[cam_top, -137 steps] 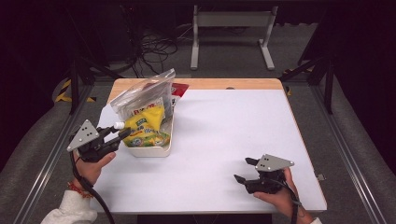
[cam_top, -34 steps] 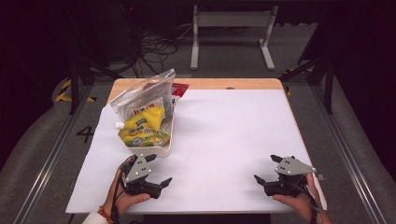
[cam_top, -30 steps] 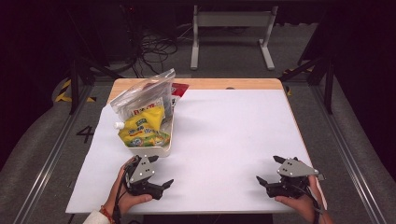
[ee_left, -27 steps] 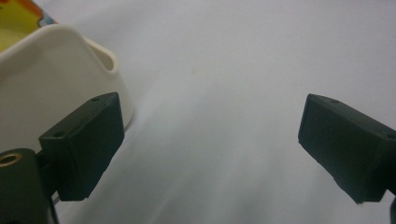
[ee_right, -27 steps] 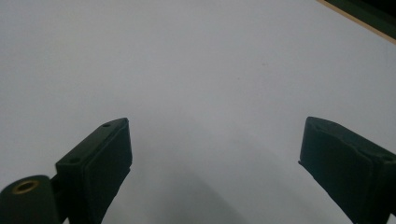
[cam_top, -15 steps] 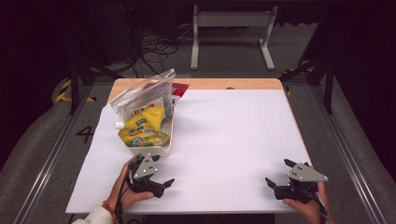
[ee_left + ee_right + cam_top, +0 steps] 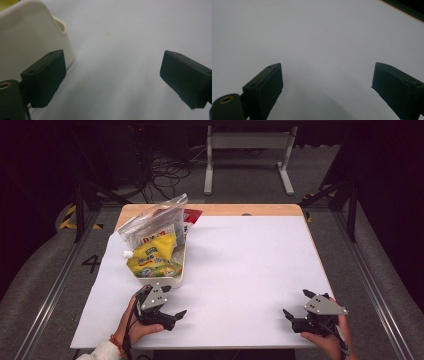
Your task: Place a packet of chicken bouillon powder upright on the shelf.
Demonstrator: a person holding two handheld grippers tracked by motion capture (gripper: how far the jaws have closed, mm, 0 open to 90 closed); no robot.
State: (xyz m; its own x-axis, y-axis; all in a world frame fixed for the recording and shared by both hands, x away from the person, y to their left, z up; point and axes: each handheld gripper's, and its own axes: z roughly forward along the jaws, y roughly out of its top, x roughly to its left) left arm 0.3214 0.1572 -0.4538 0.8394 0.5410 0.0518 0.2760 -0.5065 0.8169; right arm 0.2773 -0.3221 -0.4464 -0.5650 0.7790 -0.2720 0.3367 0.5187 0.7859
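A cream bin [image 7: 169,281] stands on the left of the white table [image 7: 250,260]. It holds a yellow spouted pouch [image 7: 150,257], a clear zip bag of packets [image 7: 150,222] and a red packet [image 7: 192,215]. My left gripper [image 7: 176,300] rests just in front of the bin near the table's front edge, open and empty. In the left gripper view the bin's wall [image 7: 30,32] sits beside the left jaw of that gripper [image 7: 112,60]. My right gripper [image 7: 295,302] lies at the front right corner, open over bare table [image 7: 325,67].
The table's wooden far edge [image 7: 240,210] shows beyond the white sheet. A metal stand [image 7: 247,157] and cables [image 7: 165,170] lie on the floor behind the table. Rails [image 7: 55,285] run along the left and right sides.
The left gripper left the bin's left side for the front edge and now barely shifts. The right gripper has slid right and nearer the front edge. Both stay open.
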